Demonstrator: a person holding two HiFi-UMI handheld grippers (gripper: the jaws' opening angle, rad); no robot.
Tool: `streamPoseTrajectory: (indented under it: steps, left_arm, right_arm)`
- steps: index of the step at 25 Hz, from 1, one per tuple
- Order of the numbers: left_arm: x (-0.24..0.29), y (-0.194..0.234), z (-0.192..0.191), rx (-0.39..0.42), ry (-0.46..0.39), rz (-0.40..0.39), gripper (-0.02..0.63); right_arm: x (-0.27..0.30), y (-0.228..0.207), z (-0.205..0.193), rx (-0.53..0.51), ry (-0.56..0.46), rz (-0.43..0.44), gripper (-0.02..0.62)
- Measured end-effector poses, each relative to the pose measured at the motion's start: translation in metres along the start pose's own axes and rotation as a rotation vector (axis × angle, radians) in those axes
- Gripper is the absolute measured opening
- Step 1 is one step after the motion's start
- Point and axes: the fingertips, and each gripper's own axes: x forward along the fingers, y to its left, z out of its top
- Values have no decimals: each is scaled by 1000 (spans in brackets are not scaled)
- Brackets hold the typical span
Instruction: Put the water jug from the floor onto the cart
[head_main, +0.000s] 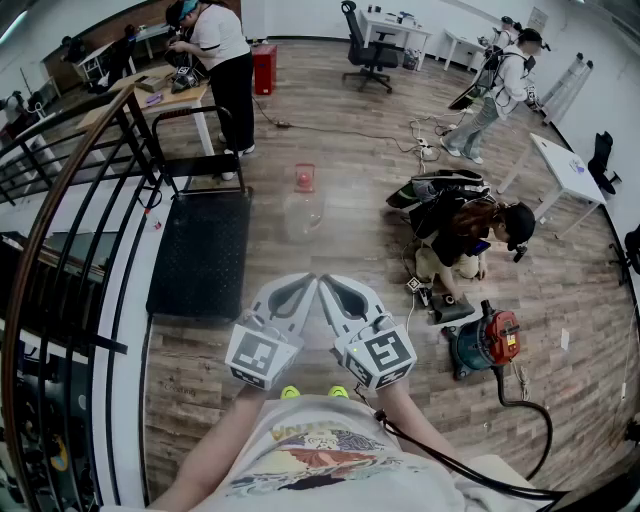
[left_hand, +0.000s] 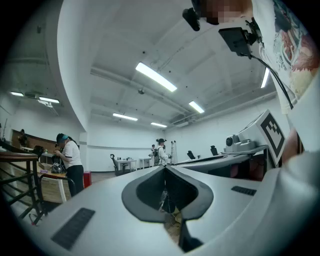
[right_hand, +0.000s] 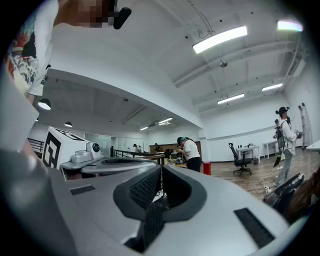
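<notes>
Rail (head_main: 75, 170): dark stair rail down my far left, beside the cart
Cart (head_main: 200, 255): black flat deck on the wood floor, handle at its far end; I see nothing lying on the deck
Left gripper (head_main: 305, 285): I hold it level in front of my chest; in its own view (left_hand: 165, 169) the jaws are closed tip to tip with nothing between them
Jug (head_main: 303, 213): clear with a red cap, on the floor just right of the cart, ahead of both grippers and well apart from them; I cannot tell whether it stands or lies
Right gripper (head_main: 328, 285): level too, its tip just beside the left one; in its own view (right_hand: 161, 169) the jaws are closed and empty
Person (head_main: 465, 235): crouched on the floor right of the jug, in dark clothes and a cap, among cables
Vacuum (head_main: 488, 338): red and grey, near the crouched person, with a black hose curling off to the right
</notes>
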Motion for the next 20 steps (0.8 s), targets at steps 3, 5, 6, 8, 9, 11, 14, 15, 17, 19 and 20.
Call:
streamPoseTrajectory:
  steps: [3,5,6,8,9,11,14,15,17,19,20]
  left_arm:
    - [1,-3,3,-5,-2,0,11]
    - [0,-2,3,-9,-4,3,11]
    - [0,-2,3,-9,-4,6,11]
    - [0,1,2,-7,-4,14,11]
    - [0,2,1,-7,-4,18,11]
    - [-1,4,-1,-12,-2,21,11]
    - [-3,9,-3,-18,8,17,12]
    - [-4,11,-3,-16,8,13,11]
    - [-7,15,-3,-10,5,5,12]
    - [-13,18,-5,-22,2,-4,12]
    - [-15,19,-5,-29,1,-11,12]
  right_arm:
    - [-1,-1,0,10,-2,2,28]
    - [0,0,-1,16,-4,3,28]
    - [1,0,-1,21,-5,3,28]
    - [2,-1,-1,26,-7,-1,28]
    - [3,-1,-1,24,-9,-5,28]
    - [4,-1,0,15,-11,-13,29]
    - [10,1,1,8,-13,-22,28]
    - [12,2,1,9,-14,-24,28]
    - [16,6,0,10,-16,-28,29]
    - [19,12,-2,5,-14,-34,29]
    - [19,15,-3,3,-11,-36,29]
